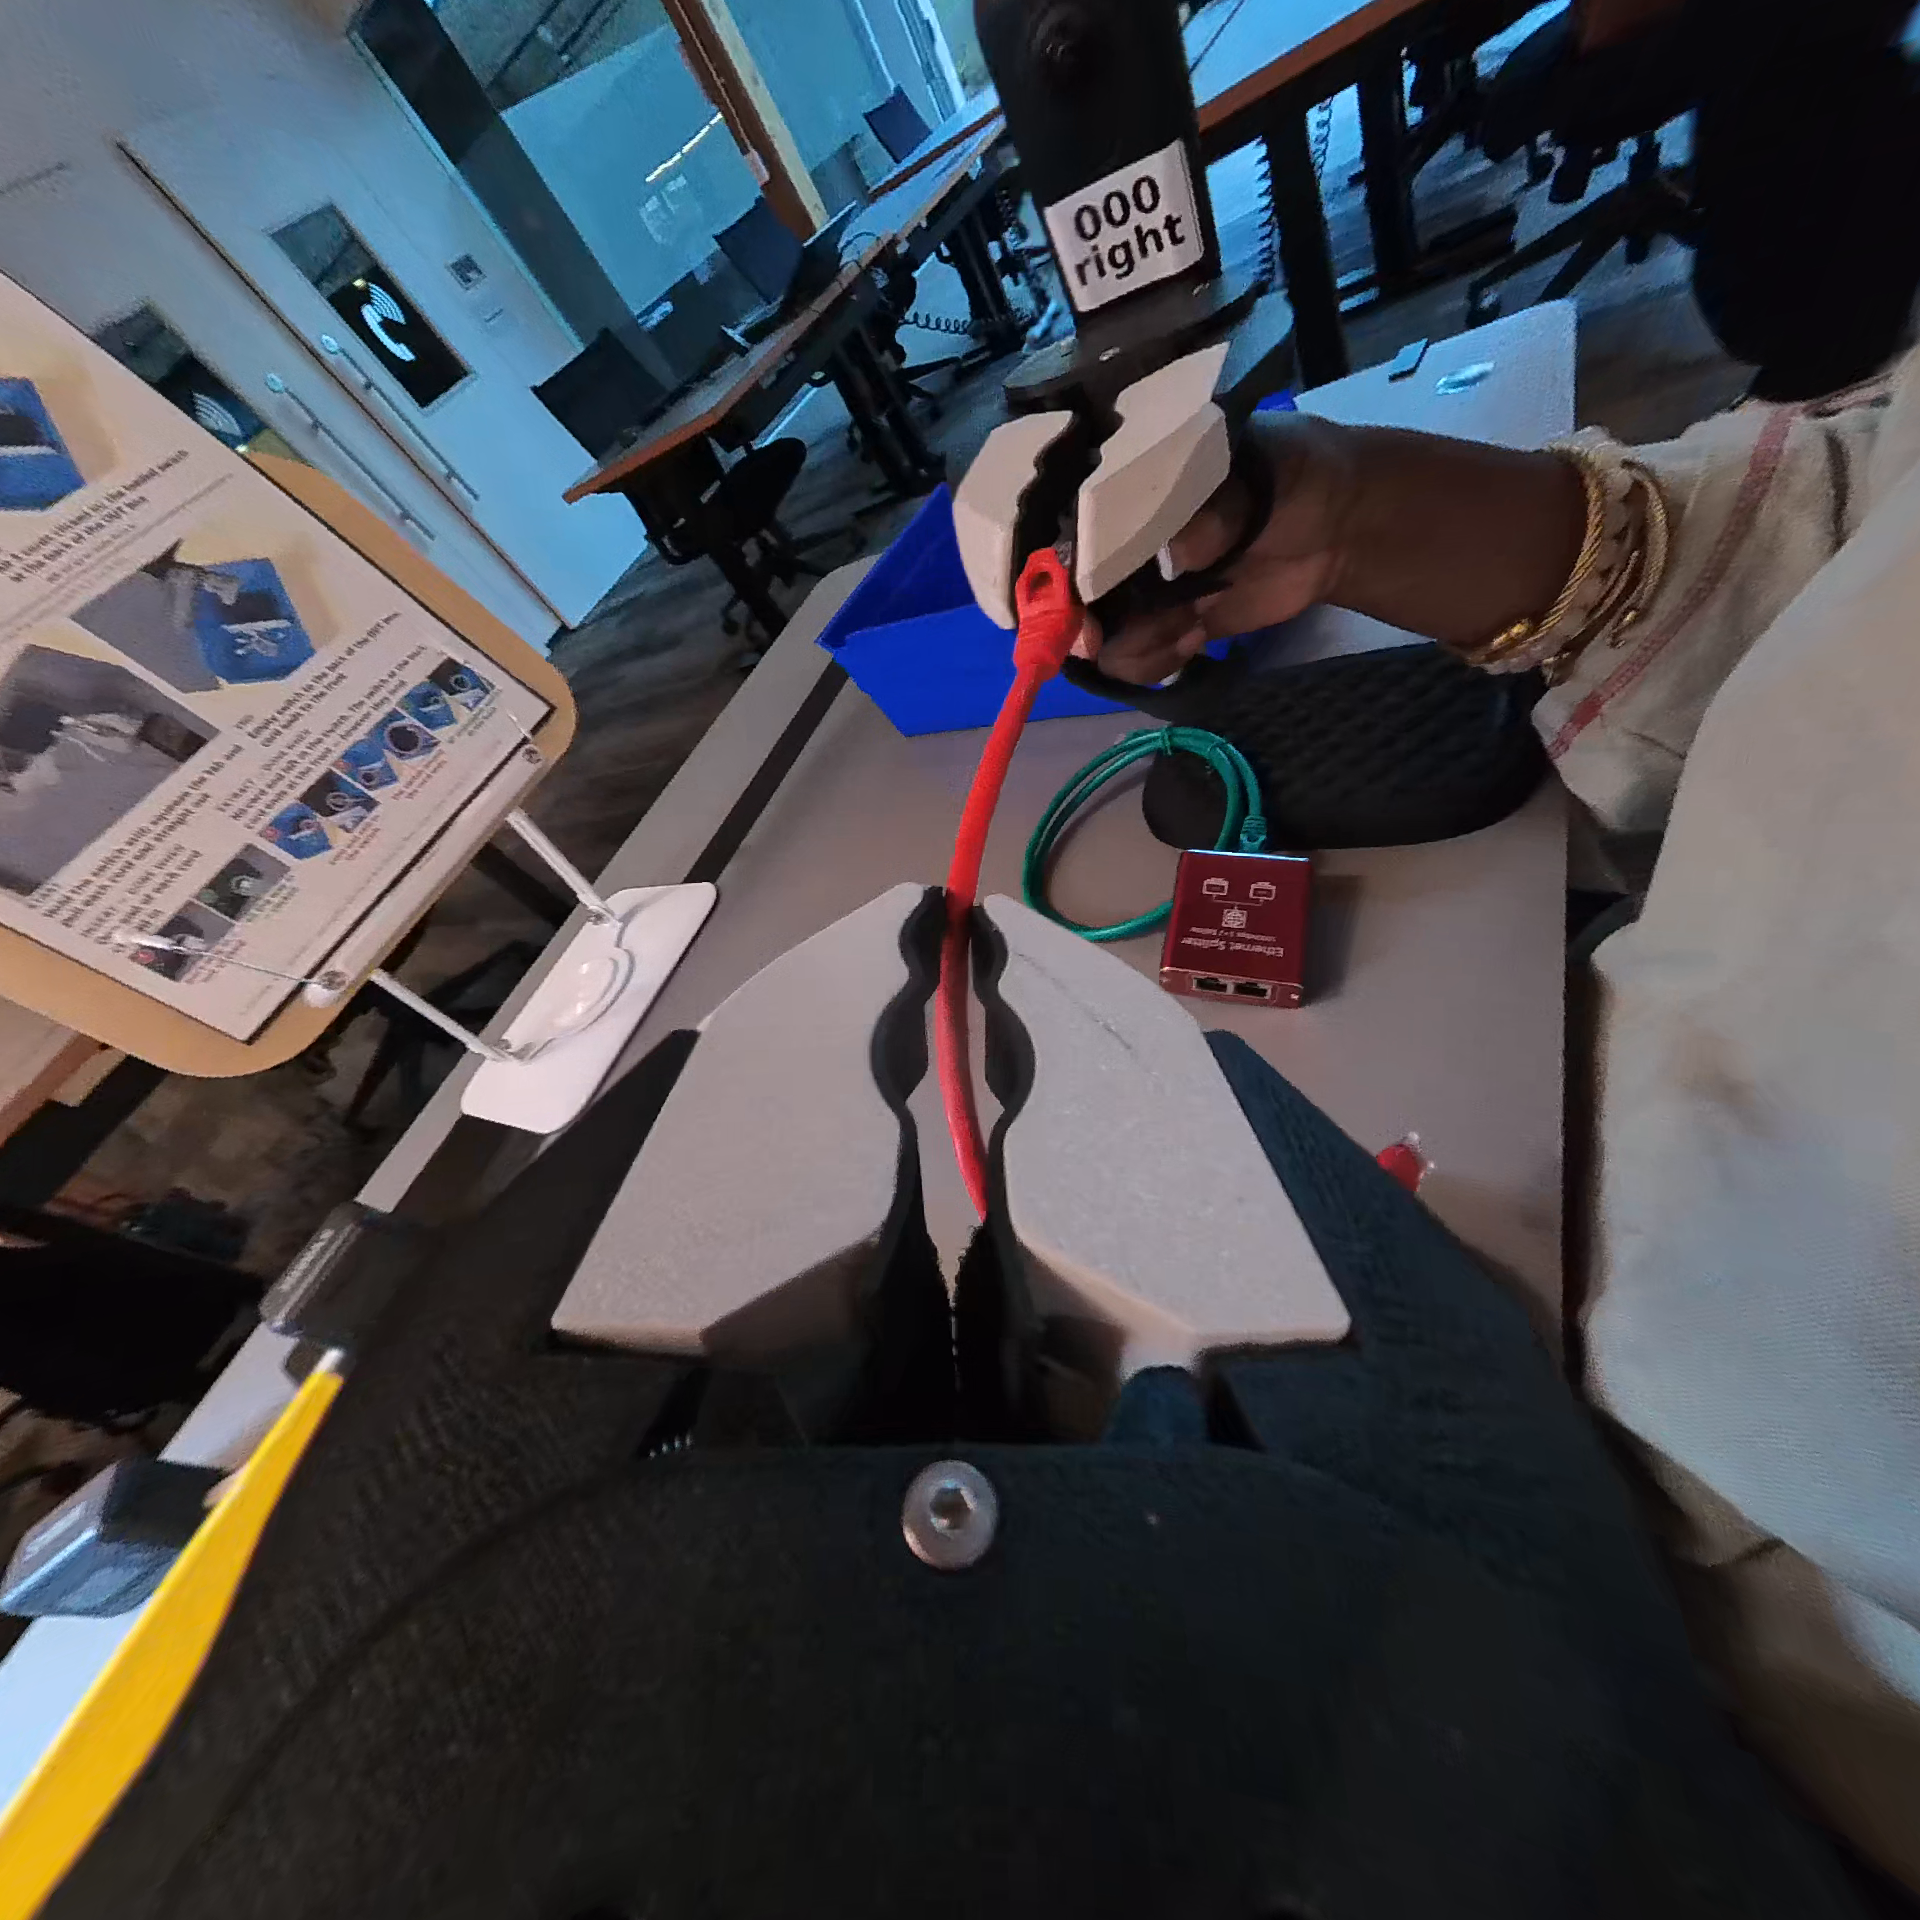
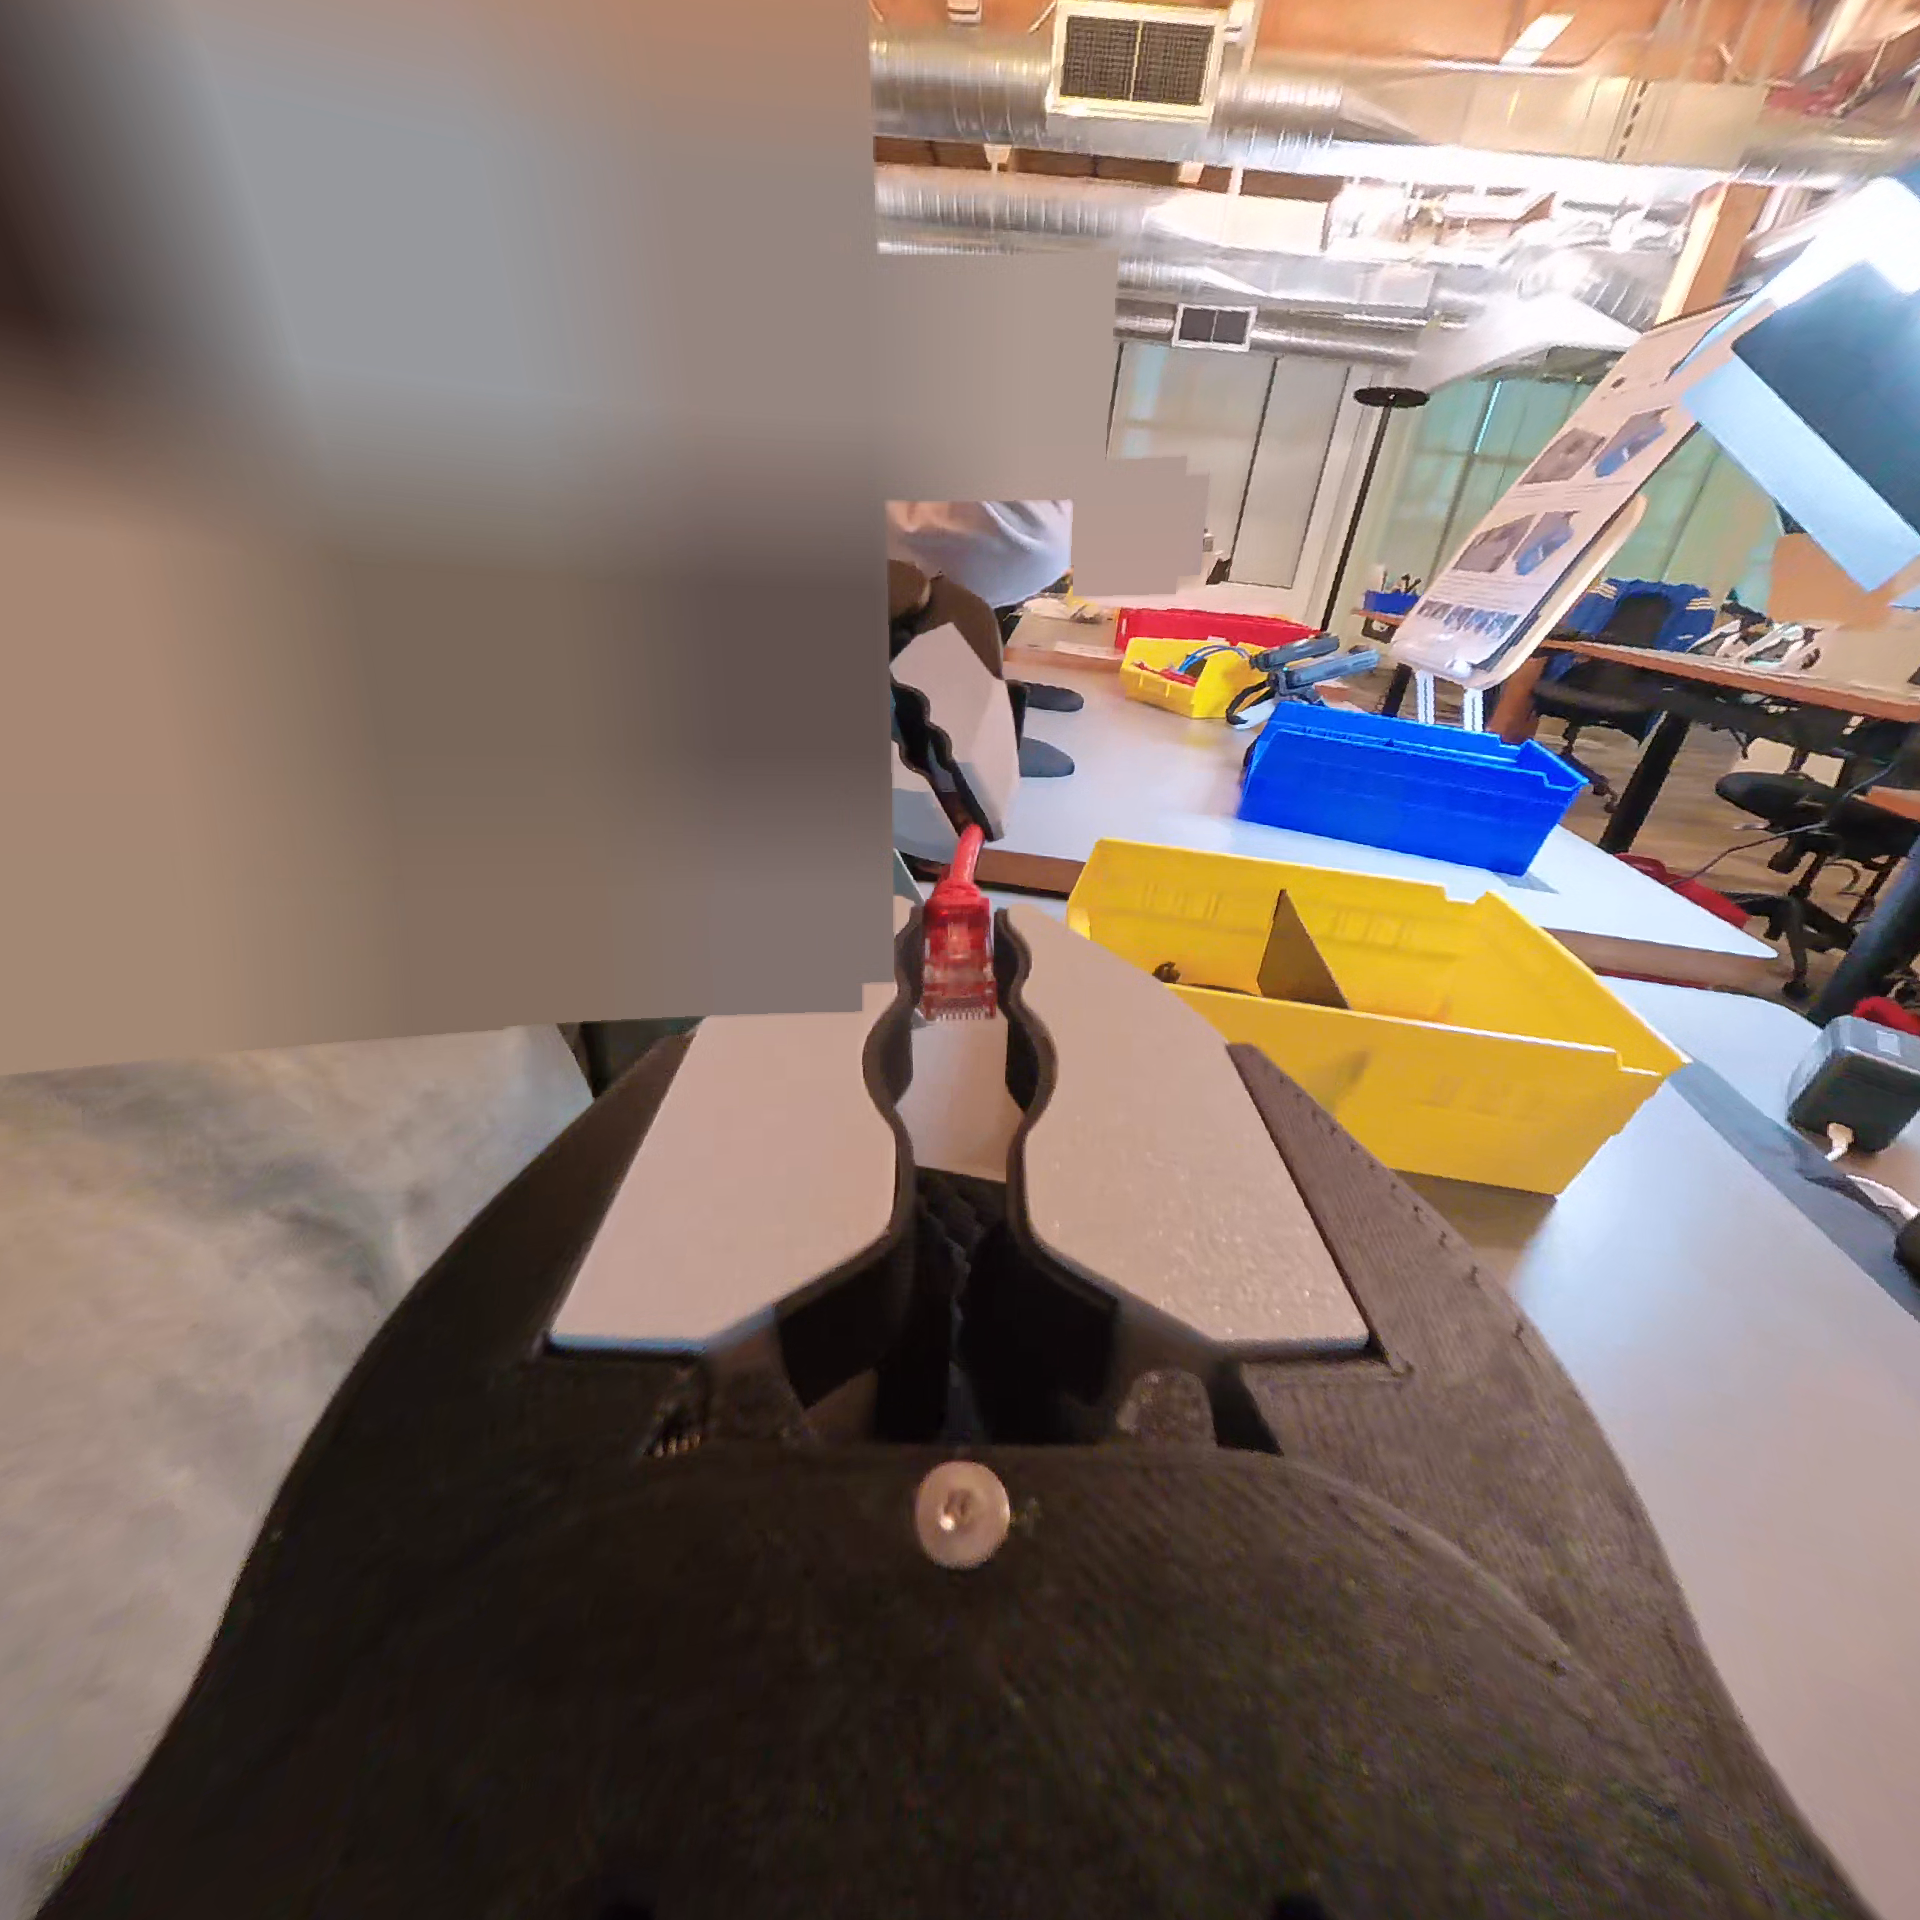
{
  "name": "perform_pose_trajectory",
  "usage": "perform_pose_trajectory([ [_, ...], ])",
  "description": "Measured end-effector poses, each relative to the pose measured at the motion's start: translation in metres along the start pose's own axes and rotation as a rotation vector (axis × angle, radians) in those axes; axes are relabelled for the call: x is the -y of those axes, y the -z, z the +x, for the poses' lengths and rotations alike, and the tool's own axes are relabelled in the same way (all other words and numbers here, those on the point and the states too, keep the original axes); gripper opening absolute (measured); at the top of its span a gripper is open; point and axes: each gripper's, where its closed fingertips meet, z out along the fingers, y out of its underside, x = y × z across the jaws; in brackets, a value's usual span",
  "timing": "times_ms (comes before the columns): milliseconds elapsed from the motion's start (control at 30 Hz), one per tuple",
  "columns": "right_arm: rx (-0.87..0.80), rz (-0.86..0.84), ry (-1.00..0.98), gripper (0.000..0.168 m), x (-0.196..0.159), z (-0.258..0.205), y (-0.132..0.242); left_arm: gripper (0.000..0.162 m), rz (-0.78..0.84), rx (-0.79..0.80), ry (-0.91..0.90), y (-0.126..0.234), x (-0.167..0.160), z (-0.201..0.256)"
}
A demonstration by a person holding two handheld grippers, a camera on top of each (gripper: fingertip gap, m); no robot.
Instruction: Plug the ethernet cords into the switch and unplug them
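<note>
- Two grippers on one thin red ethernet cord point(image 1: 977, 831) right now: my left gripper point(image 1: 951, 920) is pinched nearly shut on the cable a little way down its length, centre of the left wrist view, and my right gripper point(image 1: 1044, 566) is clamped on the red boot just behind the plug, upper middle of that view.
- From the right wrist view the clear-tipped red plug point(image 2: 958, 961) sits between the right gripper's point(image 2: 961, 935) fingertips, contacts pointing back toward the camera.
- The cord looks light and floppy, so I reckon it'll sag wherever it isn't held. The boot is the stiff bit and the sensible place to grip. The latch tab looks small and probably snappable, so no crushing.
- The small dark-red metal switch box point(image 1: 1236, 925) lies on the grey table point(image 1: 1455, 1039), right of centre in the left view, with its two ports facing the bottom of the frame. It isn't held down and will likely slide when pushed.
- A coiled green ethernet cord point(image 1: 1132, 831) lies just beside the switch, with one end at its far edge. I can't tell whether it's plugged in.
- Other clutter: a blue plastic bin point(image 1: 914, 655) behind, a black mesh pad point(image 1: 1371, 748) to the right, an instruction sheet on a wooden stand point(image 1: 208, 727) at left, and a yellow plastic bin point(image 2: 1382, 1018) in the right view. None of it blocks the ports.
</note>
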Motion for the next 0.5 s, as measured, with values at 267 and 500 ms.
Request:
perform_pose_trajectory([
  [267,0.014,-0.035,0.085,0.013,-0.02,-0.006,0.007,0.048,0.153,-0.118,0.145,-0.021,0.0,0.006],
  [500,0.035,-0.049,0.111,0.012,-0.031,-0.012,0.009,0.034,0.088,-0.334,0.176,-0.061,-0.003,0.04],
])
